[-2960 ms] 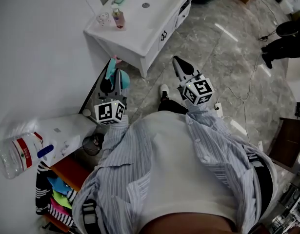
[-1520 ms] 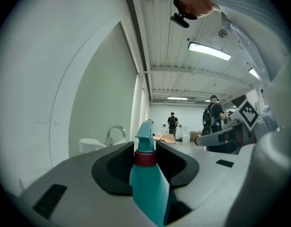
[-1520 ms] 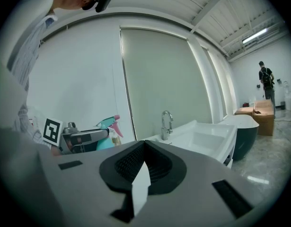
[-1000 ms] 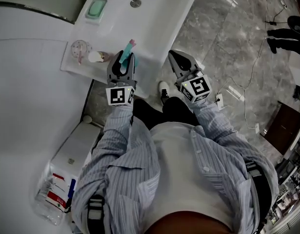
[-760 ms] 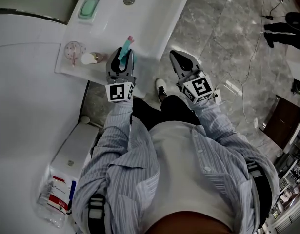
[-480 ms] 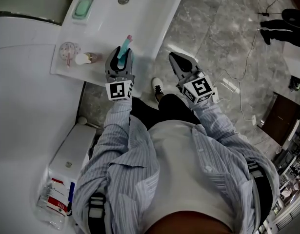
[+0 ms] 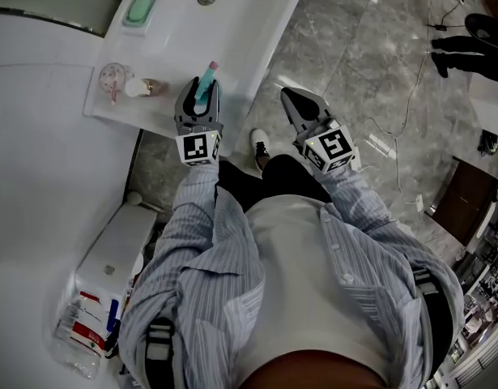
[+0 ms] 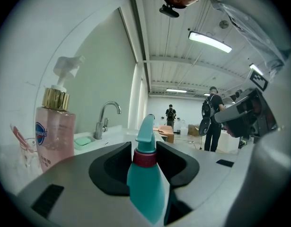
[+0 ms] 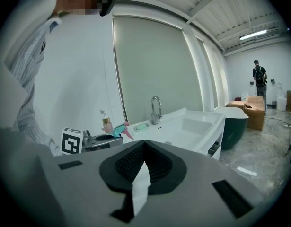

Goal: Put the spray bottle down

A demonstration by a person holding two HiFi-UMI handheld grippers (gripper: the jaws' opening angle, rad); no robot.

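Grips the spray bottle (image 8: 146,183) upright in the left gripper (image 7: 198,104), jaws clamped on its body, nozzle up. Holds it over the front edge of the sink counter (image 7: 232,47), near the soap bottle (image 8: 53,131); base contact not visible. Keeps the right gripper (image 9: 144,162) closed, empty, aside over the floor, probably to leave the set-down spot free.

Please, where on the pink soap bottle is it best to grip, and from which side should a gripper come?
Probably the pink body of the soap bottle, below its gold collar: it stands upright, and the pump head above is narrow. Come level from the front edge of the counter, since a cup stands close beside it.
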